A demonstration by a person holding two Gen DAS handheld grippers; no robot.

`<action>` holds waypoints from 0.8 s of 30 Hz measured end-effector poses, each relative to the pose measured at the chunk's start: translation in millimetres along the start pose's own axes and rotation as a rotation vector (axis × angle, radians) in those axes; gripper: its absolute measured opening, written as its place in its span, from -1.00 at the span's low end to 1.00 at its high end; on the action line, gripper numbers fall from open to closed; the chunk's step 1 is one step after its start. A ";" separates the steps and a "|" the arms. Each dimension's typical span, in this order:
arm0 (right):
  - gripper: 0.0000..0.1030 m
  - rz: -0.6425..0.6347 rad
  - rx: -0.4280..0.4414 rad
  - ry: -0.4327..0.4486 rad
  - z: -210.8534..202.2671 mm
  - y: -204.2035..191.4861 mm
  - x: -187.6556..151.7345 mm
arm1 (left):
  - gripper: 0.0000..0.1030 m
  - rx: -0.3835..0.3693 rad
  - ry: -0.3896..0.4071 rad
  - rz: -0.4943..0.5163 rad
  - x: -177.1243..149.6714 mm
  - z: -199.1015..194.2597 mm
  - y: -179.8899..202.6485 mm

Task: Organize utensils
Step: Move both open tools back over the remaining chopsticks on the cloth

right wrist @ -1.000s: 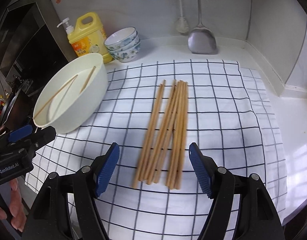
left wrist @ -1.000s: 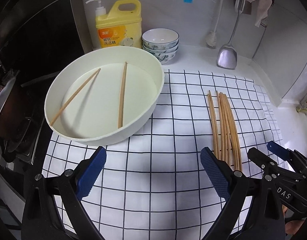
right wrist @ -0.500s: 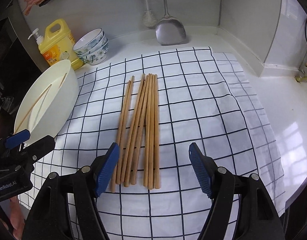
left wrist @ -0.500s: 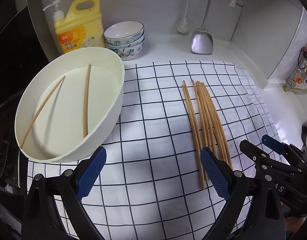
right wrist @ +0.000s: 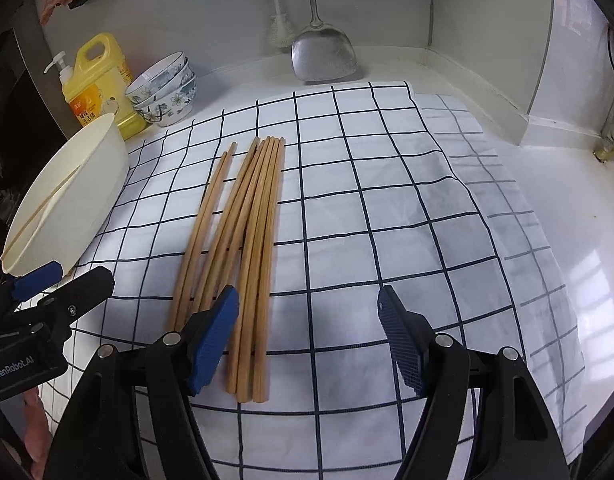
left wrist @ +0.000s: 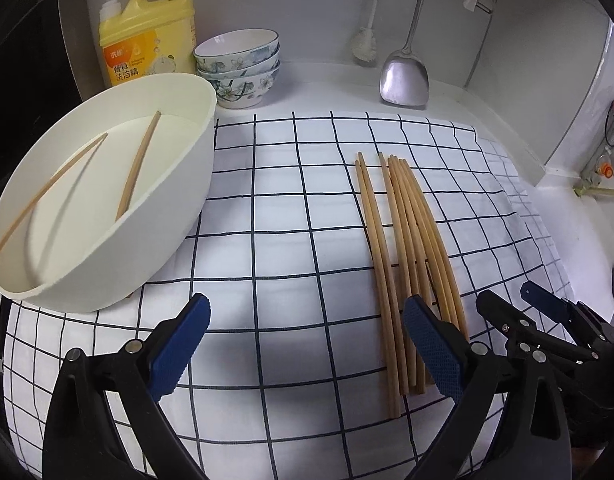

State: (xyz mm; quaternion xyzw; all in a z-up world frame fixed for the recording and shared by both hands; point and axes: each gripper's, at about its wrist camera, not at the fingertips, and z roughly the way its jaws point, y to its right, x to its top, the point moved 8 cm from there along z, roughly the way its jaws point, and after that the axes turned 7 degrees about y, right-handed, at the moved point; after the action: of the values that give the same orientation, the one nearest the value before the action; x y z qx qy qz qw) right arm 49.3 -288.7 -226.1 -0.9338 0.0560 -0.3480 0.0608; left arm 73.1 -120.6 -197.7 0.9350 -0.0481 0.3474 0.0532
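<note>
Several wooden chopsticks (left wrist: 403, 248) lie side by side on a white checked cloth (left wrist: 275, 208); they also show in the right wrist view (right wrist: 243, 240). A white oval basin (left wrist: 179, 208) at the left holds two more chopsticks (left wrist: 139, 164). My left gripper (left wrist: 307, 344) is open and empty, low over the cloth, its right finger beside the chopsticks' near ends. My right gripper (right wrist: 307, 340) is open and empty, its left finger over the chopsticks' near ends.
A yellow detergent bottle (left wrist: 147, 28), stacked patterned bowls (left wrist: 239, 68), a hanging steel spatula (left wrist: 405, 80) and a brush (left wrist: 365, 46) stand along the back wall. A stove edge lies at the left. The counter's white wall corner is at the right (right wrist: 527, 120).
Both grippers have shifted to the right, so the chopsticks now lie nearer the left gripper's right finger and under the right gripper's left finger. Nothing was grasped.
</note>
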 end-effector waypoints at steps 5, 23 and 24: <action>0.33 -0.026 -0.008 0.005 15.0 2.5 -2.0 | 0.85 0.031 0.013 -0.003 -4.6 15.3 -1.7; 0.33 -0.159 -0.076 0.010 30.6 -1.4 2.9 | 0.85 0.048 0.000 0.005 -4.2 27.8 1.0; 0.33 -0.157 -0.079 0.011 30.9 0.4 3.6 | 0.85 0.045 -0.001 0.006 -3.5 28.6 2.2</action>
State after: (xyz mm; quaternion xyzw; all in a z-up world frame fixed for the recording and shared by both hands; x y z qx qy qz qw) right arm 72.3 -287.3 -247.0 -0.9351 -0.0036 -0.3544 -0.0037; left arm 88.7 -126.4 -221.3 0.9359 -0.0429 0.3483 0.0311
